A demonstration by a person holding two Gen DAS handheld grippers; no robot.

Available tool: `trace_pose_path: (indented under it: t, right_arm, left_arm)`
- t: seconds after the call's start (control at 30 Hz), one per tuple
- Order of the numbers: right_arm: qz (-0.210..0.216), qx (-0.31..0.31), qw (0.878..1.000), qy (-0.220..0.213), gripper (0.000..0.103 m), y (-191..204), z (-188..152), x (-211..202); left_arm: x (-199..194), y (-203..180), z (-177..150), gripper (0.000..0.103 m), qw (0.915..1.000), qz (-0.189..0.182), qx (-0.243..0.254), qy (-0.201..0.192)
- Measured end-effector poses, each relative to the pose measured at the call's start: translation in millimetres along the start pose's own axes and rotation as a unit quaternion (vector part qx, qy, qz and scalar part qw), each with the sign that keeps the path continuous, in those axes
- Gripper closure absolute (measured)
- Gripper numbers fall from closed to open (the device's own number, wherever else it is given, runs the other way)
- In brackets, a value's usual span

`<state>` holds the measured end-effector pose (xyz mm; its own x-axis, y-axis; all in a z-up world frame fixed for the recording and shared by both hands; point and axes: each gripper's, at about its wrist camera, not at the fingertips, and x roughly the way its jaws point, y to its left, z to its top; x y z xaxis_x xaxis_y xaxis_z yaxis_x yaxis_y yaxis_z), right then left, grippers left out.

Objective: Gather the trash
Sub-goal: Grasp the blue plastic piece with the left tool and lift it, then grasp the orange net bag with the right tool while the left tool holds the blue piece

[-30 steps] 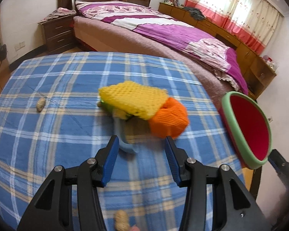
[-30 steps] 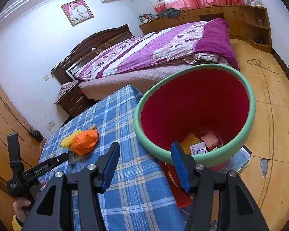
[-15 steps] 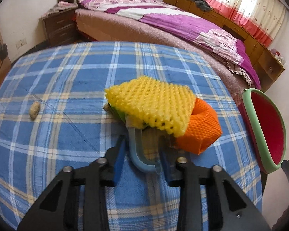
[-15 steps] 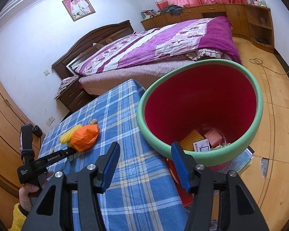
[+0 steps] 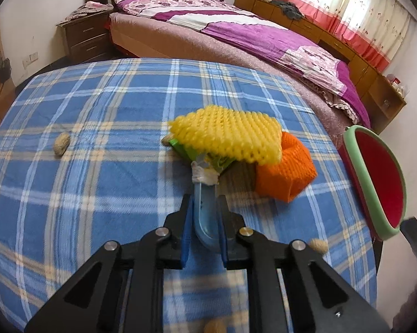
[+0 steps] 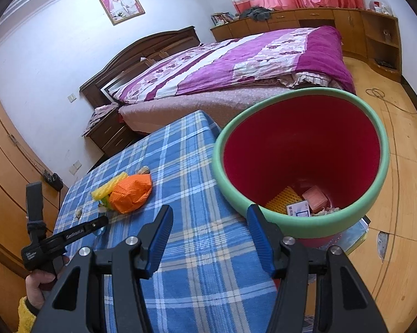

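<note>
The left gripper was closing narrow on a pale blue plastic piece lying on the tablecloth; it could slip (only its curved end was pinched). The right gripper gaped empty beside the bin.

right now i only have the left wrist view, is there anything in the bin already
Observer: Yes. The right wrist view looks down into the red bin: a yellow foam net, a pink box and a white and blue carton lie at the bottom.
Operator: and what is the right gripper doing
Observer: The right gripper is open and empty, over the table edge, with the bin's green rim just past its right finger.
</note>
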<state>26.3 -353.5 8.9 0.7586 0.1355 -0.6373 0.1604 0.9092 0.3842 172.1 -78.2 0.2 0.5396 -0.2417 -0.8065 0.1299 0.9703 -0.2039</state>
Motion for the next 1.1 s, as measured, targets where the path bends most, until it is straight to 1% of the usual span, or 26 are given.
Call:
trace_pose_path:
  t: [0.17, 0.37, 0.53, 0.6, 0.73, 0.83, 0.97, 1.1]
  right_arm:
    - [0.008, -0.015, 1.0, 0.006, 0.044, 15, -2, 4]
    - [0.019, -0.043, 0.999, 0.014, 0.044, 41, -1, 12]
    - [0.029, -0.064, 0.997, 0.023, 0.044, 65, 3, 29]
    - [0.033, -0.076, 0.996, 0.029, 0.041, 76, 3, 39]
    - [0.043, -0.099, 0.993, 0.046, 0.039, 99, 4, 63]
    - [0.04, -0.119, 0.99, 0.058, 0.037, 114, 4, 83]
    - [0.026, -0.144, 0.986, 0.075, 0.036, 127, 2, 108]
    - [0.011, -0.161, 0.983, 0.091, 0.036, 130, 2, 130]
  left_arm:
    - [-18, 15, -8, 0.087, 0.9998, -0.001, -0.017, -0.008]
    - [-33, 34, -7, 0.087, 0.9988, 0.0, -0.042, -0.025]
    - [-39, 51, -7, 0.087, 0.9974, -0.001, -0.063, -0.034]
    - [-40, 57, -8, 0.087, 0.9969, -0.002, -0.071, -0.034]
    - [-39, 66, -9, 0.087, 0.9961, -0.005, -0.081, -0.035]
    - [-38, 72, -8, 0.087, 0.9957, -0.005, -0.086, -0.035]
    - [-36, 78, -8, 0.087, 0.9953, -0.006, -0.09, -0.034]
    - [-31, 81, -10, 0.087, 0.9953, -0.011, -0.092, -0.029]
